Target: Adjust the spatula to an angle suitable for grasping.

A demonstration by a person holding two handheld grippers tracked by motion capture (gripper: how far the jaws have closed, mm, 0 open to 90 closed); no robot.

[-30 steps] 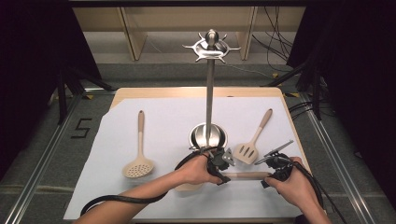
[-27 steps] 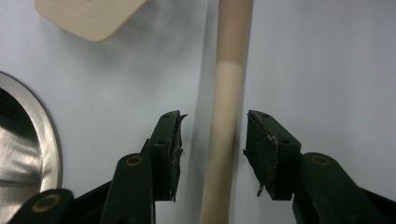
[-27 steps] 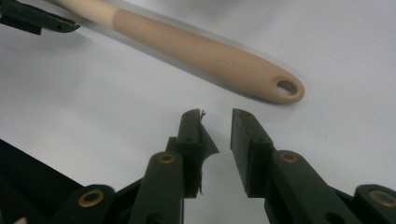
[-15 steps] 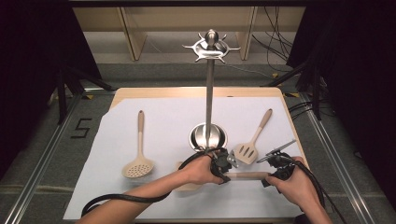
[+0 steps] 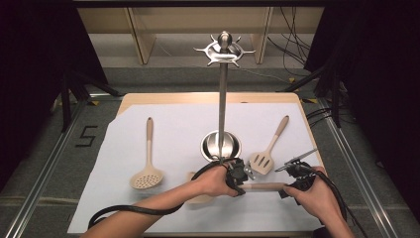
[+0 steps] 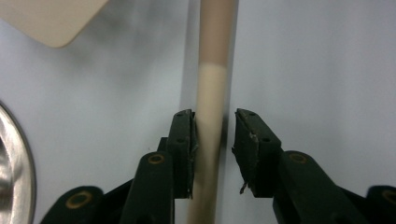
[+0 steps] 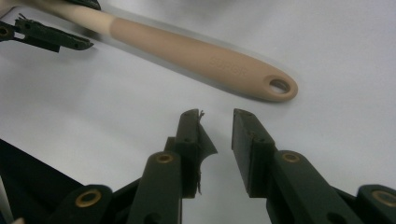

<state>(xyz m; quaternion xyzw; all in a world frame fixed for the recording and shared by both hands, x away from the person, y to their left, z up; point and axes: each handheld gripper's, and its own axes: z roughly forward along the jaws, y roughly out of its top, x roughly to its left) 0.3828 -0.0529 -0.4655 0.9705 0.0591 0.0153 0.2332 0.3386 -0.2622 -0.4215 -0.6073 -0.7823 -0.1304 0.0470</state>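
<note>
The left gripper (image 6: pixel 212 140) has just been closing around the utensil handle (image 6: pixel 211 93), one jaw touching, not yet clamped. The right gripper (image 7: pixel 217 140) waits empty, jaws partly open, just short of the handle's end. Next, probably: finish the squeeze and lift.

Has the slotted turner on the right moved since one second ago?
No. The slotted turner lies at the same place beside the stand's base in the high view.

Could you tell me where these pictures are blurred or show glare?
Left gripper view: the utensil handle turns soft farther up, while the fingers stay sharp. Right gripper view: the handle is slightly smeared. High view: the steel stand glints and the surroundings are dark.
</note>
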